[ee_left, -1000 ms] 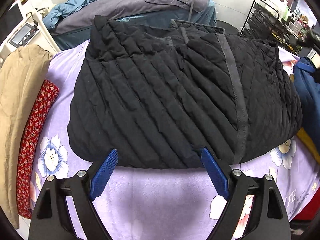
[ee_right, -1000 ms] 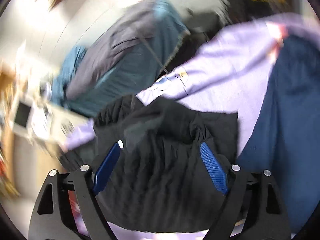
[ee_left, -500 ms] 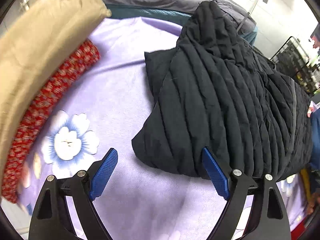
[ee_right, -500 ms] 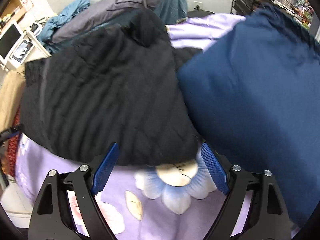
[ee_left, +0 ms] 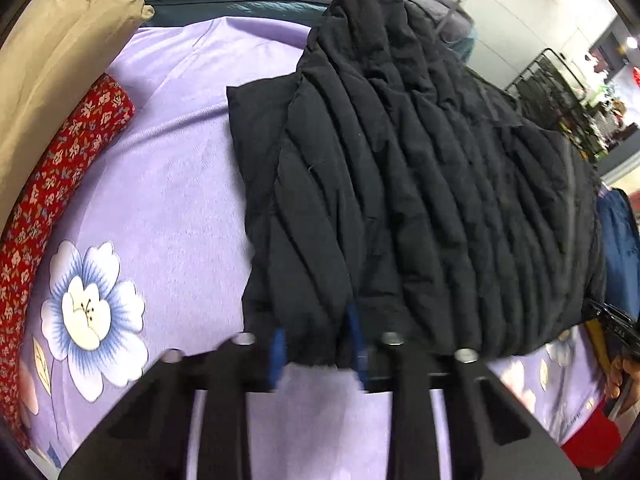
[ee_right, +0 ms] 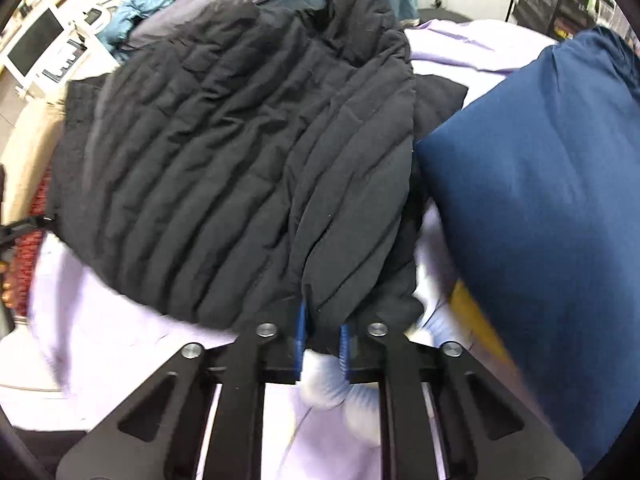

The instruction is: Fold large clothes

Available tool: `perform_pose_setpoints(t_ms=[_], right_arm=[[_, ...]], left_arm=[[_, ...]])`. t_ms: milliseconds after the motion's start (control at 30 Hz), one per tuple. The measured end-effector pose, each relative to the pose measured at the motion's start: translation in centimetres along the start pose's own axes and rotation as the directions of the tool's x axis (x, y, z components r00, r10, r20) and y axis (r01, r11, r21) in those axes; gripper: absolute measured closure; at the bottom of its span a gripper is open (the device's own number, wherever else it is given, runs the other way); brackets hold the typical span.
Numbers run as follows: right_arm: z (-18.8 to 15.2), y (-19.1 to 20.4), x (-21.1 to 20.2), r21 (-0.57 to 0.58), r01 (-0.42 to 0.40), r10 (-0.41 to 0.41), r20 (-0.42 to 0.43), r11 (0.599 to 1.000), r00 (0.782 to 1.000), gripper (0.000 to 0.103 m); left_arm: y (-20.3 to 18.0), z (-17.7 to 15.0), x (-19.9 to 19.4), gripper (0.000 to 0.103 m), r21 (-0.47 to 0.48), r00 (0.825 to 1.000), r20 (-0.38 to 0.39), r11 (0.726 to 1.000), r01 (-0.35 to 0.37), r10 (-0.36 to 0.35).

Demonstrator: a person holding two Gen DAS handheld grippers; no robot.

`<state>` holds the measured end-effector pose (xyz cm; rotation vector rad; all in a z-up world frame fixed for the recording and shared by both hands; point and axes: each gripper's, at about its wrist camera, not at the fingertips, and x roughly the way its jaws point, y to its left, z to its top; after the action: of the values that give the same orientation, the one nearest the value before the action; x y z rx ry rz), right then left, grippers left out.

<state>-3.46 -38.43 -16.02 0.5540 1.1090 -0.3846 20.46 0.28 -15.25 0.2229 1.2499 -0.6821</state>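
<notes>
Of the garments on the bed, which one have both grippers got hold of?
The black quilted jacket. Its near hem sits between both closing grippers; the navy garment and tan one lie untouched.

Black quilted jacket point(ee_left: 420, 184); lilac sheet point(ee_left: 180, 184) printed with white-and-blue flowers point(ee_left: 90, 316); red floral cloth point(ee_left: 60, 168); tan garment point(ee_left: 52, 52); navy garment point(ee_right: 540, 200); blue pads point(ee_left: 277, 354).

White tiled wall point(ee_left: 516, 8) behind a lilac flowered bedsheet point(ee_left: 172, 184); black wire rack point(ee_left: 560, 92) at right.

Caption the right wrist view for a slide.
Right gripper closing on the near hem of the black quilted jacket, beside a navy garment.
</notes>
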Motion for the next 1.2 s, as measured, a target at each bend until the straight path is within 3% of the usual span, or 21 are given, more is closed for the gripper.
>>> perform_pose_setpoints(t_ms=[167,367,467,600,667,733,833,933,1000,1033,1100,1133,1200], right_arm=[[-2.6,-0.3,-3.4,0.071,-0.132,0.134,-0.037,0.989,0.990,0.093],[-6.3,-0.5,-6.0,0.107,-0.199,0.210,-0.109,0.974,0.972,0.093],[-8.7,0.0,-6.2,0.081,-0.184,0.195,-0.160,0.980,0.968,0.091],[-9.6,0.4,-5.9,0.014,-0.107,0.107,-0.162,0.994,0.981,0.074],[-8.4,1.1,-6.2,-0.030,-0.047,0.043,-0.124,0.998,0.991,0.060],[-7.6,1.4,-6.9,-0.067,0.004,-0.008,-0.058,0.998,0.998,0.040],[-5.3,1.2,-7.2,-0.057,0.025,-0.024,0.008,0.998,1.000,0.031],[-3.0,-0.1,-6.4,0.006,0.000,0.000,0.053,1.000,0.999,0.031],[-1.8,-0.9,-5.3,0.070,-0.025,0.022,0.033,0.997,0.999,0.035],[-1.4,-1.2,-4.6,0.100,-0.057,0.056,0.015,0.993,0.998,0.059],[-0.9,-0.6,-3.9,0.104,-0.046,0.047,-0.007,0.994,0.999,0.088],[-1.0,-0.2,-4.1,0.068,-0.021,0.020,0.006,0.997,1.000,0.094],[-1.2,0.3,-4.9,-0.008,0.050,-0.049,0.058,0.999,0.997,0.096]], left_arm=[[-0.5,-2.2,-3.3,0.091,0.088,1.000,-0.015,0.996,0.013,-0.012],[0.8,-7.5,-5.9,0.091,0.066,0.995,-0.091,0.997,0.038,-0.032],[1.7,-10.0,-6.0,0.088,0.024,0.992,-0.116,0.999,0.047,-0.044],[2.0,-10.5,-6.3,0.077,-0.029,0.995,-0.093,0.999,0.024,-0.027],[2.1,-9.5,-6.7,0.067,-0.022,0.998,-0.061,1.000,0.011,-0.012],[1.2,-7.8,-6.9,0.051,0.037,0.999,0.002,0.998,-0.051,0.051],[0.4,-4.8,-6.8,0.042,0.089,0.993,0.072,0.991,-0.101,0.095],[1.0,-2.8,-5.9,0.026,0.073,0.995,0.084,0.995,-0.063,0.057],[0.7,-1.7,-4.6,0.033,0.067,0.996,0.069,0.996,-0.066,0.061],[0.6,-1.4,-4.4,0.054,0.076,0.997,0.070,0.996,-0.043,0.038],[-0.1,-0.5,-4.3,0.075,0.101,0.997,0.066,0.994,-0.042,0.035],[-0.5,0.0,-4.2,0.086,0.114,0.996,0.075,0.992,-0.052,0.044],[-0.7,0.9,-3.9,0.091,0.125,0.994,0.084,0.989,-0.084,0.074]])
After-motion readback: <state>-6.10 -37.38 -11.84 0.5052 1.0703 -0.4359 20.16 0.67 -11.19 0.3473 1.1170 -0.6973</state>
